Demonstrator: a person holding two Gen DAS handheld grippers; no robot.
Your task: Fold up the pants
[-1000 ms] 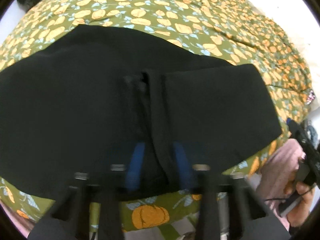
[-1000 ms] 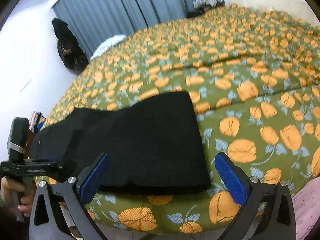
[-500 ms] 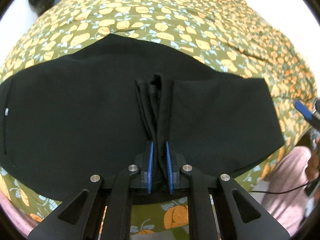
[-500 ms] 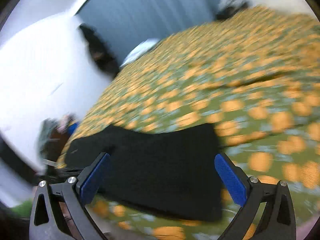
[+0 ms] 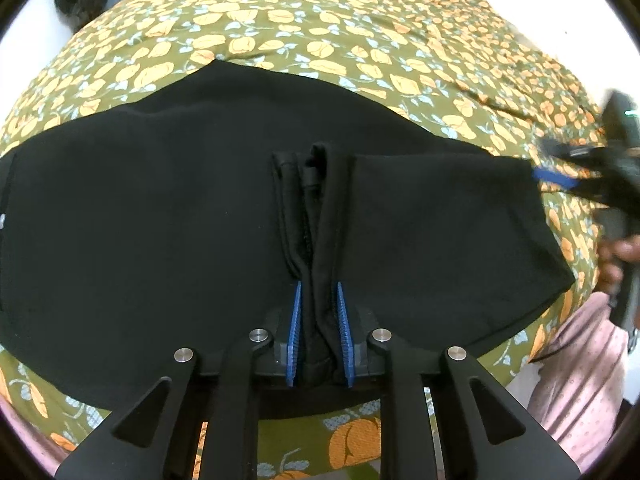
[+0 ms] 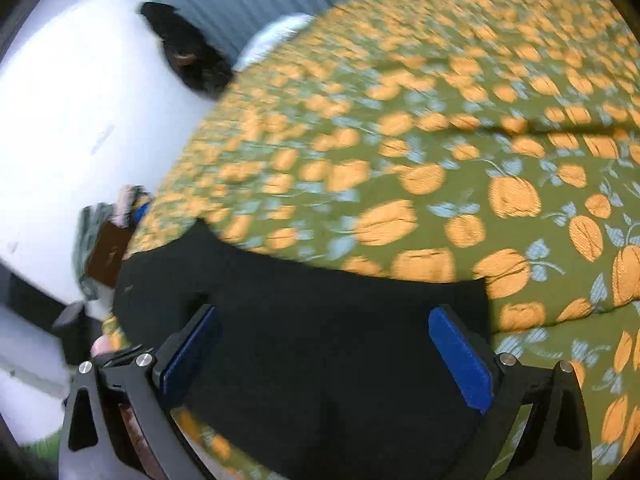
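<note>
Since a second ago the right gripper (image 6: 326,356) has swung in over the black pants (image 5: 160,208), and it now shows at the right edge of the left wrist view, level with the garment's right end; the left gripper (image 5: 318,332) has stayed over the near hem, where its jaws have just been easing apart a little, a bunched ridge of cloth between them.

These black fabric pants lie flat and crosswise on the olive bedspread with orange pumpkin print (image 5: 360,40), long axis running left to right along the bed's near edge. A raised pleat of gathered fabric (image 5: 312,200) runs from the left gripper's blue-padded fingers (image 5: 295,332) away toward the far edge of the garment. Those fingers stand narrow and are clamped on that pleat, the pads pressing the cloth on both sides.

From the right wrist, the fingers are spread wide and released, with the pants' right end directly beneath and between them; nothing is pinched, and I cannot tell whether the tips touch the cloth. That end is the nearer one for the right hand, so the likely next move is closing on it and carrying it leftward over the held middle.

Beyond the pants the bedspread is open and fairly flat, giving room to drag or lay the fold. Toward the person the bed edge is just beside the hem, so cloth pulled that way could slip off.
</note>
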